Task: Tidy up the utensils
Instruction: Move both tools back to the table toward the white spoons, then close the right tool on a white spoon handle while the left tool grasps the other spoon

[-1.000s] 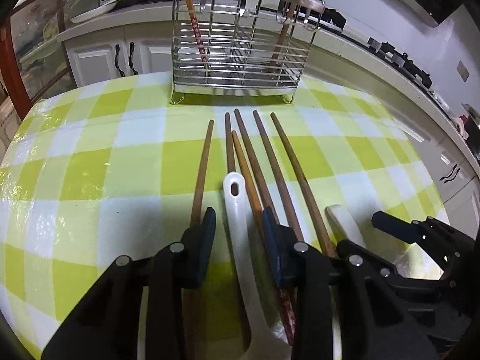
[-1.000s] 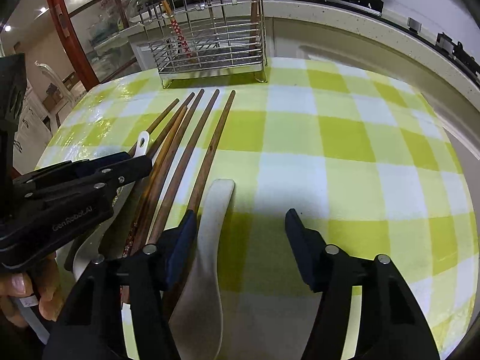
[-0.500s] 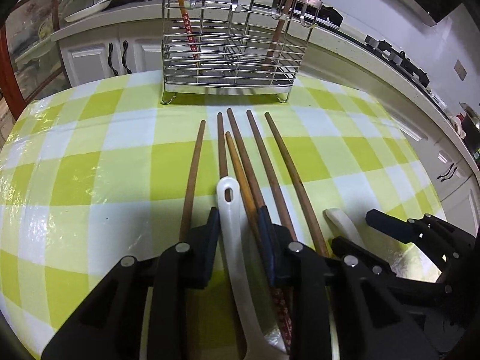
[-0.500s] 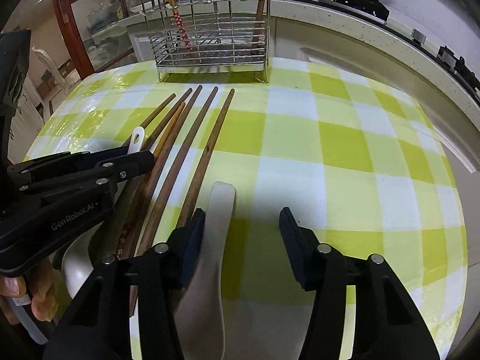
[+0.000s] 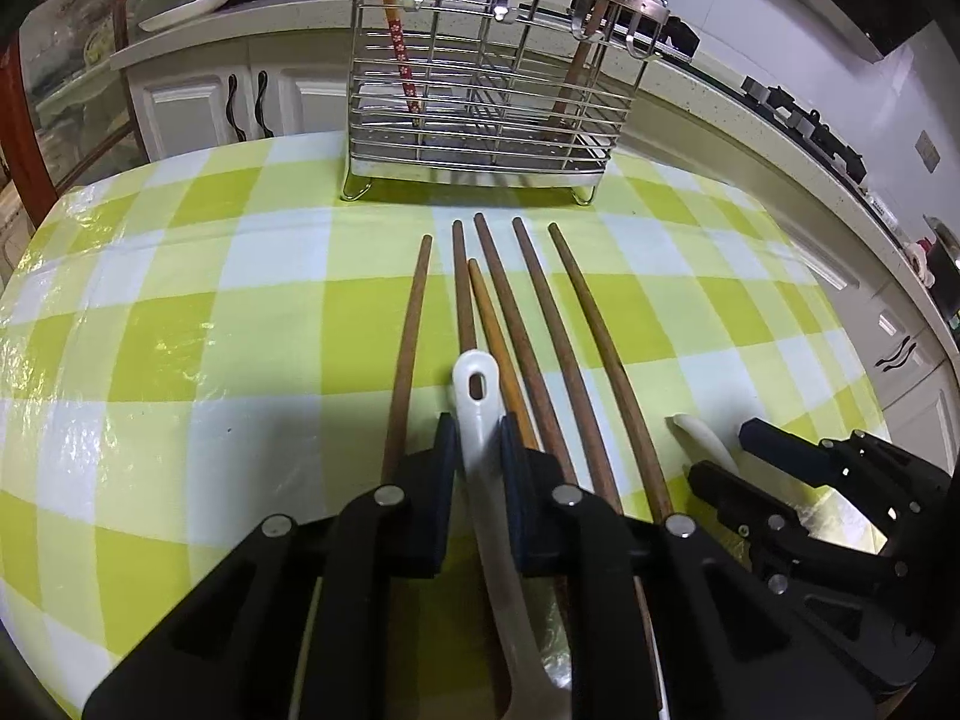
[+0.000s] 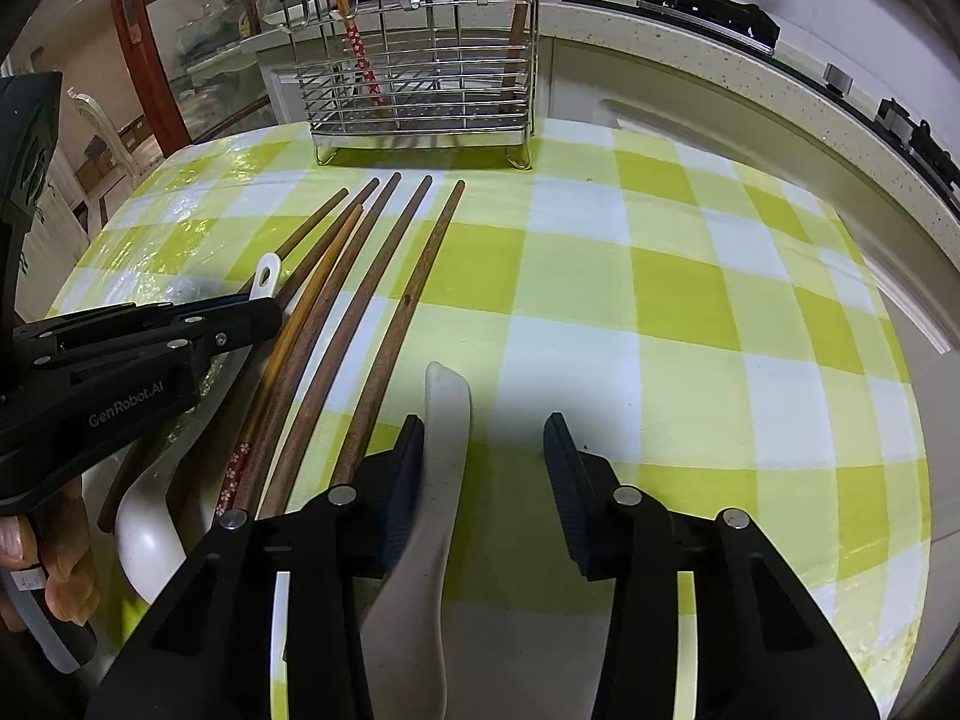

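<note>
Utensils lie in a row on the checked table (image 5: 180, 312), near the wire rack (image 5: 492, 90) at its far edge. The left gripper (image 5: 477, 450) has just been closing and now pinches the white spoon handle (image 5: 480, 396), so that spoon looks ready to lift. The right gripper (image 6: 483, 450), also closing, stands apart around the second spoon's handle (image 6: 447, 420), only its left pad touching.

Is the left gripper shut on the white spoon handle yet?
Yes: the left gripper has just been closing, and both pads now meet the white spoon handle between them.
</note>
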Motion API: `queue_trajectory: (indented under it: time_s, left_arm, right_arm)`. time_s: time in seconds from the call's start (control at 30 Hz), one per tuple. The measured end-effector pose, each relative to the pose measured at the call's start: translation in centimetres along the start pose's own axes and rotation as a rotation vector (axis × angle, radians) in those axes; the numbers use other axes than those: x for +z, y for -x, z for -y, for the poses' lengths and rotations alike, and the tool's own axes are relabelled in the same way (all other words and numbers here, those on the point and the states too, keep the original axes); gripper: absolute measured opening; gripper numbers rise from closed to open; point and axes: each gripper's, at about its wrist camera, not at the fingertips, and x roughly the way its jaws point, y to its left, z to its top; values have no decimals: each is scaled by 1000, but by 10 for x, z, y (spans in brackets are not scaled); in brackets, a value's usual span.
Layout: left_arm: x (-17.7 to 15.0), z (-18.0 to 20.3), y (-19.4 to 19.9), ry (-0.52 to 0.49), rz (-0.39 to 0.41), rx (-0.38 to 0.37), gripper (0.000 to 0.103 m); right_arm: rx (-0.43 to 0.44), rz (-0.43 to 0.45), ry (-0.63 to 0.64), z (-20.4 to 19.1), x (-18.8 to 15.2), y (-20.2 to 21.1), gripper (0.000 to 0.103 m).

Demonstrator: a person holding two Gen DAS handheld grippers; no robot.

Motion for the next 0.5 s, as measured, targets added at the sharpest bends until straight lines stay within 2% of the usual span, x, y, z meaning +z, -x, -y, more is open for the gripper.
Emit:
queue_trajectory:
  time_s: [0.03, 0.1, 0.13, 0.2, 0.5]
  left_arm:
    - [0, -1, 0, 0, -2, 0, 14]
    - [0, -1, 2, 12, -2, -7, 13]
    - [-1, -2, 5, 14, 5, -8, 13]
    - [-2, -2, 9, 16, 12, -13, 13]
    - [-4, 0, 37, 23, 63, -23, 13]
  right_arm:
    - [-1, 1, 0, 0, 0, 0, 36]
    - [3, 5, -13, 5, 0, 1, 15]
    - [22, 4, -28, 8, 1, 1, 11]
    - [53, 4, -46, 14, 0, 2, 9]
    - [63, 45, -50, 15, 2, 18, 9]
